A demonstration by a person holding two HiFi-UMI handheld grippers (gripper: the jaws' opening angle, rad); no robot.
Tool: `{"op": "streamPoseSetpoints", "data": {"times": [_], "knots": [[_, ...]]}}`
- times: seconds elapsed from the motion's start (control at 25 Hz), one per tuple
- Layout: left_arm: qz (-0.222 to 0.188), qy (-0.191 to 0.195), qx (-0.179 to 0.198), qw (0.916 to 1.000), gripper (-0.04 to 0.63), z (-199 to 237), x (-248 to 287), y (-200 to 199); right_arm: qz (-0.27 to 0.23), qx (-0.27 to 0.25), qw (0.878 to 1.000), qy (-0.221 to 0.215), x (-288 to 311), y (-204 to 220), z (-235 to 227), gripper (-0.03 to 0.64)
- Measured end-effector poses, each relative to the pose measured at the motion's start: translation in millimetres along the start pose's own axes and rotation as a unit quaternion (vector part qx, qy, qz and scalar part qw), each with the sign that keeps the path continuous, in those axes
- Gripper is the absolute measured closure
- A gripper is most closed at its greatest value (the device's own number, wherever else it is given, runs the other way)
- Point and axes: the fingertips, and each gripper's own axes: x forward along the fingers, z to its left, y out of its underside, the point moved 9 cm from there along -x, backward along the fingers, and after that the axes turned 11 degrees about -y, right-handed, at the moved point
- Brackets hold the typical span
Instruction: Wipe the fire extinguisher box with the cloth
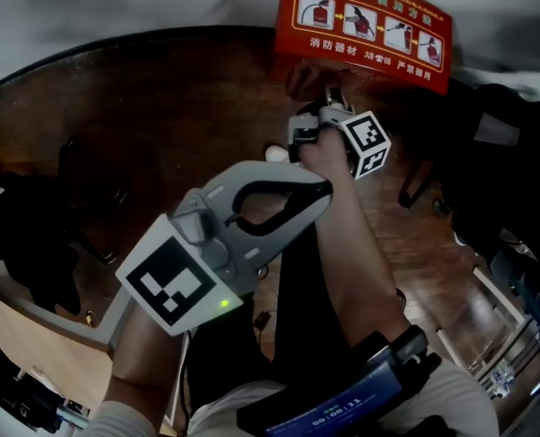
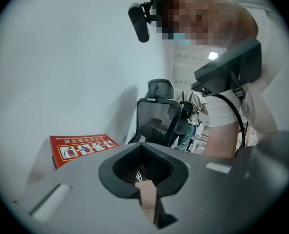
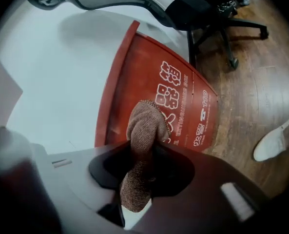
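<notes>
1. Fire extinguisher box [image 3: 134,77]: a red box with white characters on its face. It stands on the brown wooden floor [image 3: 261,82], hard against a pale wall [image 3: 61,77]. In the head view it is at the top of the picture, and a strip of 4 instruction pictures shows on it.
2. The right gripper [image 3: 145,147] reaches forward to the box. Its 2 jaws are clamped on a brown knitted cloth [image 3: 144,123].
3. The cloth runs up between the jaws, and its folded end bulges out past their tips. That end lies over the printed face of the box, low down near the white characters. It looks to be against the surface, though actual contact cannot be confirmed.
4. The left gripper [image 2: 143,147] is held back near the person's body, well apart from the box, and points upward. Its jaws are together with nothing between them, and a tan pad [image 2: 147,199] shows where they meet.
5. In the head view the left gripper's marker cube [image 1: 174,285] is in the foreground. The right gripper's cube [image 1: 368,144] sits just below the box.
6. A black mesh office chair [image 3: 183,4] stands just beside the box, with its wheeled base on the floor.
7. A white shoe [image 3: 276,140] rests on the floor to the right of the box.
8. The left gripper view also shows a person [image 2: 190,116] standing in the background beyond the chair.
</notes>
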Motion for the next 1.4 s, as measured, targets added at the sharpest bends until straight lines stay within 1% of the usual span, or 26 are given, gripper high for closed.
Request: {"op": "streamPoseSetpoints", "data": {"times": [0.12,0.28,0.44,0.56,0.68,0.8,0.92,1.04,1.12,1.24,1.32,1.4], "knots": [[0.008,-0.005,0.002,1.0,0.595,6.2,-5.7,-0.9,-0.005,0.026,0.999,0.019,13.3,13.1,-13.5,0.502],[0.011,-0.017,-0.015,0.9997,0.595,22.7,0.6,9.3,0.01,0.006,0.999,0.049,31.3,17.9,-41.0,0.502],[0.02,-0.026,-0.037,0.9988,0.595,47.0,15.8,35.5,0.017,0.006,0.997,0.078,46.4,19.9,-88.7,0.502],[0.025,-0.034,-0.058,0.9974,0.595,62.4,30.1,54.9,0.034,-0.011,0.994,0.1,56.9,15.9,-126.8,0.502],[0.033,-0.038,-0.067,0.9965,0.595,77.8,38.2,73.7,0.045,-0.026,0.992,0.116,71.0,15.0,-165.1,0.502],[0.027,-0.053,-0.086,0.9945,0.595,88.4,43.4,92.1,0.059,-0.037,0.989,0.129,84.0,12.3,-200.6,0.502],[0.029,-0.061,-0.106,0.9921,0.595,91.0,45.1,111.0,0.081,-0.06,0.984,0.146,91.9,7.4,-234.4,0.502],[0.038,-0.059,-0.109,0.9916,0.594,93.2,46.4,126.6,0.116,-0.079,0.977,0.158,99.4,2.5,-265.0,0.502],[0.042,-0.061,-0.114,0.9907,0.595,95.2,44.8,132.1,0.142,-0.087,0.973,0.159,102.5,0.8,-273.8,0.5],[0.038,-0.076,-0.126,0.9883,0.595,96.7,41.5,126.0,0.173,-0.086,0.969,0.152,97.7,1.7,-262.3,0.502],[0.038,-0.085,-0.133,0.9868,0.595,94.0,38.8,110.1,0.193,-0.083,0.966,0.152,81.4,5.8,-243.4,0.501],[0.036,-0.091,-0.13,0.9866,0.595,90.8,35.9,85.7,0.214,-0.082,0.962,0.151,61.7,5.8,-218.1,0.501]]}}
